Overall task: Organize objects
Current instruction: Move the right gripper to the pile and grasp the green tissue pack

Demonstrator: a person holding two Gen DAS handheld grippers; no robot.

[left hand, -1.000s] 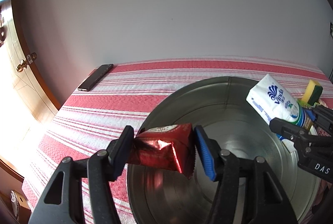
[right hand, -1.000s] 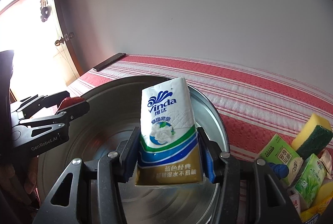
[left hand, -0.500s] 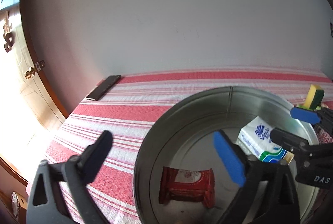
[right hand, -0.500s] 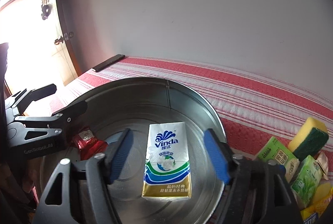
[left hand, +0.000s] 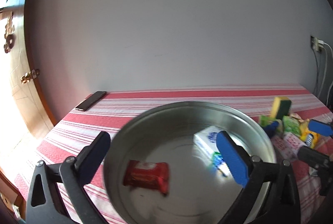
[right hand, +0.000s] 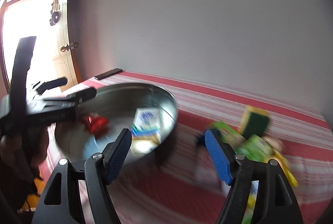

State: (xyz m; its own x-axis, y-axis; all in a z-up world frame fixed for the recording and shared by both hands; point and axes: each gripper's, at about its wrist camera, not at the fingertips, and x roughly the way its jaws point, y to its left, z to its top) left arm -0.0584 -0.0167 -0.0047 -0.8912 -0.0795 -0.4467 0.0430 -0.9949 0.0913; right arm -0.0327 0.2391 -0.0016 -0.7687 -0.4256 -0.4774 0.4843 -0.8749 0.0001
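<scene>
The left gripper's [left hand: 164,153] fingers [left hand: 231,158] have just spread wide and hold nothing; the red packet [left hand: 146,174] lies between them on the floor of the metal basin [left hand: 208,108], with the white tissue pack [left hand: 205,141] at its two o'clock. The right gripper's [right hand: 168,153] fingers [right hand: 217,153], likewise just opened and empty, hang over the basin's rim and the striped bench [right hand: 229,99]. Green cartons [right hand: 252,146] and a sponge [right hand: 256,122] sit at three o'clock of the basin.

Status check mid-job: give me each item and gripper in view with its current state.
left gripper: open, empty
right gripper: open, empty
red snack packet: lying in basin, released
tissue pack: lying in basin, released
metal basin: on striped cloth
sponge: outside basin, atop pile
phone: flat at table corner
</scene>
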